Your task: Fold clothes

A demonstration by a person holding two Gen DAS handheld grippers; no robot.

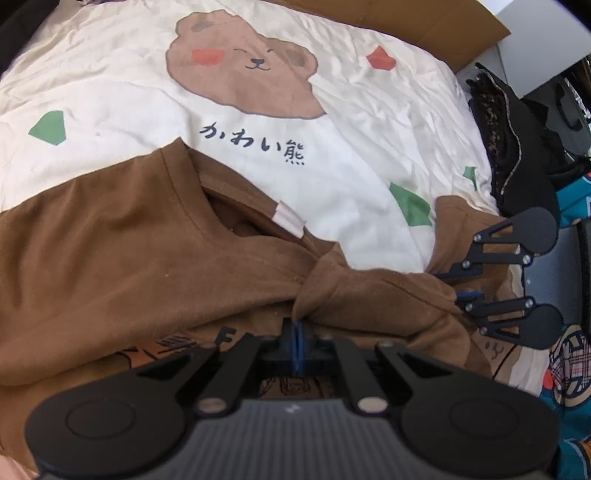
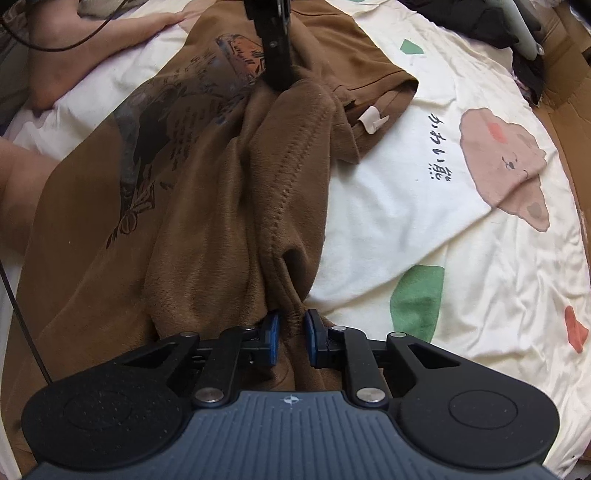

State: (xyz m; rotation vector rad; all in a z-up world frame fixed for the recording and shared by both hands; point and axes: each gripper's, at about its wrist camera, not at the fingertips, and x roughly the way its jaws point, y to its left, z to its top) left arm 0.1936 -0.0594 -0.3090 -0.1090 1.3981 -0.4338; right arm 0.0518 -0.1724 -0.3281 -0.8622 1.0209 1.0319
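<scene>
A brown T-shirt (image 1: 110, 251) with a dark print lies on a cream bedsheet with a bear picture (image 1: 243, 77). Its collar with a white tag (image 1: 290, 219) faces the bear. My left gripper (image 1: 297, 332) is shut on a bunched fold of the shirt at the shoulder. My right gripper (image 2: 291, 332) has its blue pads either side of the sleeve fabric (image 2: 280, 206), pinching it with a small gap. It shows in the left wrist view (image 1: 461, 286) at the right, and the left gripper shows in the right wrist view (image 2: 275, 55) at the top.
Dark clothes (image 1: 517, 155) are piled at the bed's right edge beside a cardboard sheet (image 1: 424, 22). A colourful garment (image 1: 569, 369) lies at the lower right. A person's bare leg (image 2: 74, 40) rests on the sheet beside the shirt, with a black cable (image 2: 22, 314).
</scene>
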